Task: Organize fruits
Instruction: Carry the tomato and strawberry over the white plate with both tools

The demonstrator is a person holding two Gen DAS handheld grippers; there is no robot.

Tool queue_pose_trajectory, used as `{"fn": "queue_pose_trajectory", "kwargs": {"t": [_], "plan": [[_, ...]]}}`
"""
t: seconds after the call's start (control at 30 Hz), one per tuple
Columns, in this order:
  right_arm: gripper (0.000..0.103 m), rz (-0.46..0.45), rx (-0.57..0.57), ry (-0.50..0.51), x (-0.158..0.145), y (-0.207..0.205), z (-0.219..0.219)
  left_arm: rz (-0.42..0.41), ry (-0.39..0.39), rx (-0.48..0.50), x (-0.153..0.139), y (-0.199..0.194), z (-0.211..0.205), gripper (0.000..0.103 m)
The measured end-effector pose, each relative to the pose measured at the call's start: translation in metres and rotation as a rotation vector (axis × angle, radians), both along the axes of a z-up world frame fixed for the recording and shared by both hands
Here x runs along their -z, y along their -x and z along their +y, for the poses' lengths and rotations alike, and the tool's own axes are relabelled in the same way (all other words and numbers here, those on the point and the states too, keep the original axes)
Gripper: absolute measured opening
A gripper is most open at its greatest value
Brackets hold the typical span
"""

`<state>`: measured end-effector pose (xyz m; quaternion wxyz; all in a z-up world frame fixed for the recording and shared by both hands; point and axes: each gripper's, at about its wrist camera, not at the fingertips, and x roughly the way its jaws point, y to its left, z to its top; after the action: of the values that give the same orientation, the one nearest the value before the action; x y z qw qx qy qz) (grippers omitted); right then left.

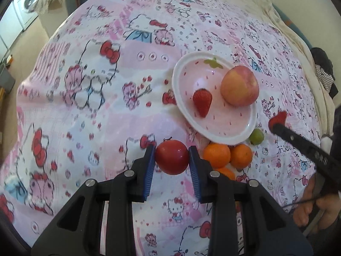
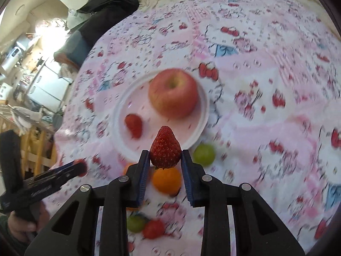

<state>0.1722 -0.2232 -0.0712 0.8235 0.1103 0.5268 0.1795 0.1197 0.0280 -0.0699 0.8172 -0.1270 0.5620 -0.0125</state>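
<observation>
Hello Kitty bedsheet (image 1: 89, 111) (pink/white), washing machine (image 1: 25, 6) far bkgd, black jacket (image 2: 106, 6).

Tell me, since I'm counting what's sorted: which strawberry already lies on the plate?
The red strawberry lying beside the large pink-yellow apple on the white-rimmed pink plate. The other strawberry is clamped in the right hand-held gripper.

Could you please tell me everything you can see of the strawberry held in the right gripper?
The strawberry is deep red, glossy and dotted with pale seeds, apparently whole. It points tip-up, away from the camera, its broad end nearest the right gripper, whose blue ribbed pads clamp its two sides. It is held above the fruit on the patterned cloth, just short of the pink plate. In the left wrist view it shows small and blurred.
</observation>
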Motion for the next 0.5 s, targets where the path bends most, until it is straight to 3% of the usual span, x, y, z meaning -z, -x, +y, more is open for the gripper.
{"fn": "queue_pose_trajectory", "kwargs": {"t": [0.23, 0.5], "plan": [[0.031, -0.01, 0.018, 0.04, 0.018, -0.032, -0.007, -0.057, -0.057, 0.077, -0.004, -0.04, -0.004, 0.028], [0.031, 0.055, -0.015, 0.015, 0.032, -0.039, -0.004, -0.037, -0.031, 0.144, 0.016, -0.067, -0.023, 0.028]]}}
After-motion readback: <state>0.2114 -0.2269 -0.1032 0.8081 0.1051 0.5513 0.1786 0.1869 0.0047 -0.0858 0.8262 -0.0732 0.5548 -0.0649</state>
